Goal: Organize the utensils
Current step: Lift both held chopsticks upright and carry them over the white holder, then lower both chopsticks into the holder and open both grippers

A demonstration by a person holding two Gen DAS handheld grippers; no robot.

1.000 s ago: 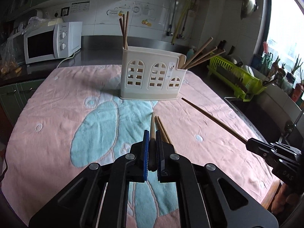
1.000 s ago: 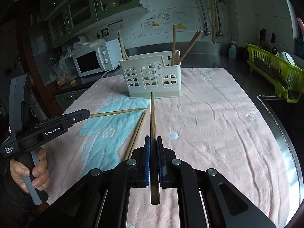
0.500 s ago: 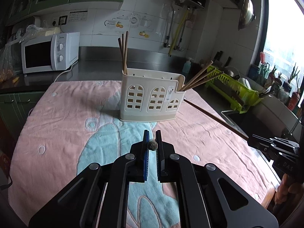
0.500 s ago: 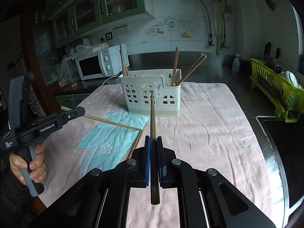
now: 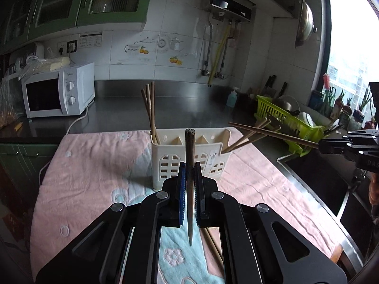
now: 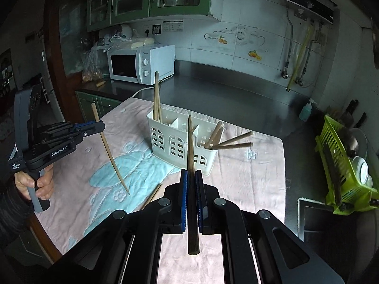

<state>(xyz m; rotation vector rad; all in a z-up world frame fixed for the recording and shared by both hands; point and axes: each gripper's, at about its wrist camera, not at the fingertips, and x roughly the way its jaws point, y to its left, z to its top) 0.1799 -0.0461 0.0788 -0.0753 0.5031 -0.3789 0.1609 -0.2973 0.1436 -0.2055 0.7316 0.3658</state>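
**Two chopsticks held above the towel, holder ahead**

My left gripper (image 5: pixel 189 184) is clenched on a dark wooden chopstick (image 5: pixel 190 165), which stands close to upright, blunt end up and thin tip pointing down over the towel (image 5: pixel 94 177). My right gripper (image 6: pixel 191 194) is clamped on a second chopstick (image 6: pixel 190 165), which runs forward along the fingers with its narrow end toward the holder. The cream chopstick holder (image 6: pixel 180 146) stands on the pink and blue towel covering the table, just ahead of both grippers. Its left compartment has several chopsticks standing upright (image 5: pixel 150 108), and its right compartment has several leaning out to the right (image 6: pixel 233 139). Another loose chopstick (image 6: pixel 151 195) lies flat on the towel, near my right gripper. A white microwave (image 5: pixel 58 92) sits on the counter behind, and a green dish rack (image 6: pixel 343 165) stands off to the right.
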